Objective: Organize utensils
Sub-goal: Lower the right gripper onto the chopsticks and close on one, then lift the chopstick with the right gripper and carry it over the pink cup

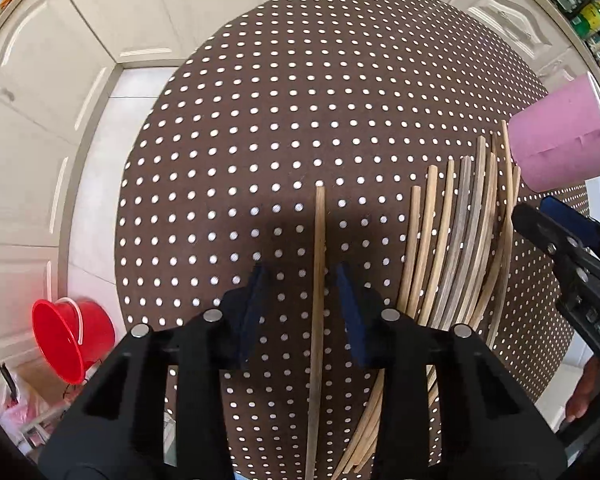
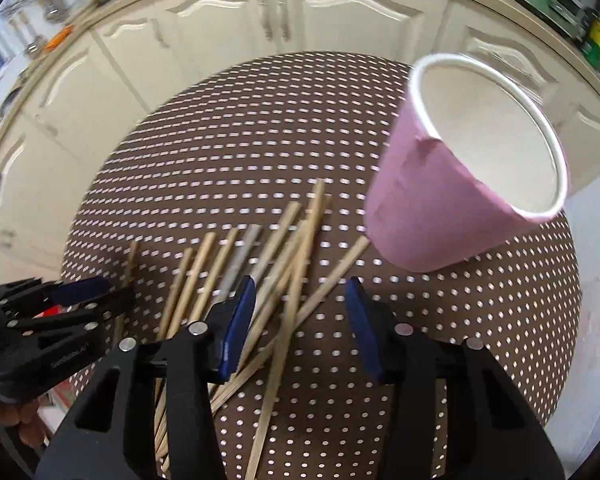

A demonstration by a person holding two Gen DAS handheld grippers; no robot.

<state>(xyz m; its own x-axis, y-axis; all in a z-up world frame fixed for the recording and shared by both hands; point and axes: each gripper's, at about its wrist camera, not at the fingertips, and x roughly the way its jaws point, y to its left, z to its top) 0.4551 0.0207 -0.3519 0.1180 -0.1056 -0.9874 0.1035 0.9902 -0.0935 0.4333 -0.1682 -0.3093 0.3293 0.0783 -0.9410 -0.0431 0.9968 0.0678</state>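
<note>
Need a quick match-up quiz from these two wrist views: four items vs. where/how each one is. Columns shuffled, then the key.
Column 1
1. single chopstick
2. pink cup
3. red bucket
4. chopstick pile

Column 2
A. on the floor, left of the table
B. lying alone between the open fingers of the left gripper
C. heaped on the dotted tablecloth, between the lone stick and the cup
D. tilted, white inside showing, ahead of the open right gripper, not held

Pairs: 1-B, 2-D, 3-A, 4-C
</note>
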